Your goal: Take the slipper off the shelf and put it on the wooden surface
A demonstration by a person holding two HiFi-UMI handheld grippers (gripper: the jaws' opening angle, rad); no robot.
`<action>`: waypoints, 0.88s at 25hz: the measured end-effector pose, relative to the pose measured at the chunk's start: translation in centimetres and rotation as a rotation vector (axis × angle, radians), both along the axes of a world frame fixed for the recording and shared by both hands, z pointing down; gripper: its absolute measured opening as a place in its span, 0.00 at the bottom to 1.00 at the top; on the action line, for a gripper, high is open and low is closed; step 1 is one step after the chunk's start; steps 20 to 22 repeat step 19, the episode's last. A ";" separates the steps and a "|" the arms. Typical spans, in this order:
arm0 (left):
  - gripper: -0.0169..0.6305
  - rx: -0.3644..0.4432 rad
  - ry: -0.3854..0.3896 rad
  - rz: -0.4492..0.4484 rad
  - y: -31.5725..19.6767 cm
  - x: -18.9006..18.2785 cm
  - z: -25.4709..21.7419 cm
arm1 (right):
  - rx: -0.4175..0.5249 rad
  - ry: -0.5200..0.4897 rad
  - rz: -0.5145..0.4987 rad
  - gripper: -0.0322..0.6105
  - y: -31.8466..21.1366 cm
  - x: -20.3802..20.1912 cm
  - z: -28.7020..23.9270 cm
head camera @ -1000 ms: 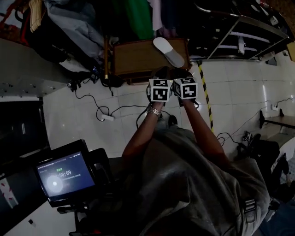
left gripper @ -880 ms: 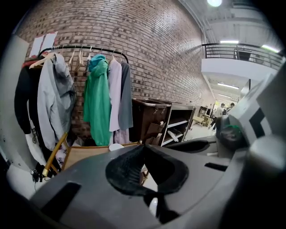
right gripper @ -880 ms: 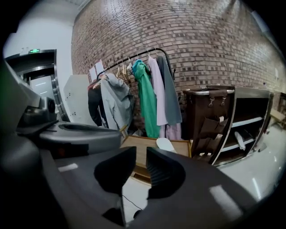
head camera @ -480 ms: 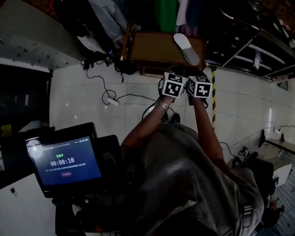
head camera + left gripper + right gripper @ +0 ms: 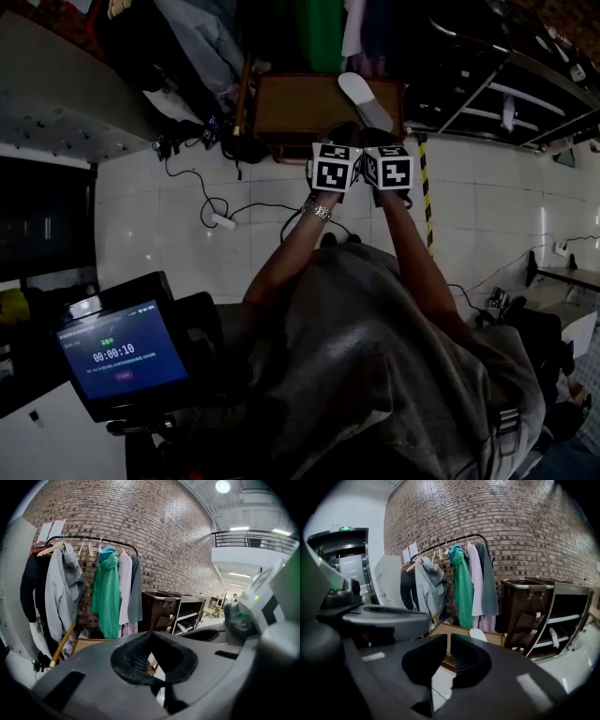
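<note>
Grippers: two, held side by side in front of the person. Each carries one marker cube [image 5: 336, 167] printed with black-and-white square patterns.
- Left gripper [image 5: 151, 635]: claw pressed together at the tips, nothing pinched.
- Right gripper [image 5: 447, 641]: claw closed to a thin slit, nothing pinched.

Slipper [image 5: 364, 99]: one, white. It lies flat on the wooden surface [image 5: 291, 108], at the end nearer the right gripper. It is just beyond the gripper tips and apart from them.

Clothes rail [image 5: 93, 538]: one, against the brick wall. It holds five garments: one black, one pale grey, one green [image 5: 107, 592], one whitish-pink, one dark grey.

Shelf rack [image 5: 562, 616]: one, dark, to the right of the rail. One small white item [image 5: 553, 637] lies on a lower shelf, too small to identify.

Readable writing:
- Screen [image 5: 117, 361]: one, with a timer reading 00:00:10. The other lines are too small to read.
- Paper sheets [image 5: 50, 529]: two, above the rail, print illegible.
- Green sign [image 5: 345, 528]: one, above the door, illegible.

Floor: one white power strip [image 5: 222, 221] and one yellow-and-black tape line [image 5: 422, 187].
</note>
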State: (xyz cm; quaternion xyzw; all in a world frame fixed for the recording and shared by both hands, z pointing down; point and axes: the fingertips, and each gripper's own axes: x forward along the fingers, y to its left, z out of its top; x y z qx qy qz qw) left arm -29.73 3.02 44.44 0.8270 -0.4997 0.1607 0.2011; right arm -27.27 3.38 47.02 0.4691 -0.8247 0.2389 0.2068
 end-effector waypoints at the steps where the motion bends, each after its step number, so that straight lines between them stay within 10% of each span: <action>1: 0.03 0.003 0.000 -0.002 -0.2 0.0 -0.1 | 0.002 0.003 0.001 0.07 -0.2 0.1 -0.1; 22: 0.03 -0.014 0.001 -0.007 0.8 -1.1 1.1 | 0.005 -0.008 -0.011 0.07 0.6 -1.2 0.6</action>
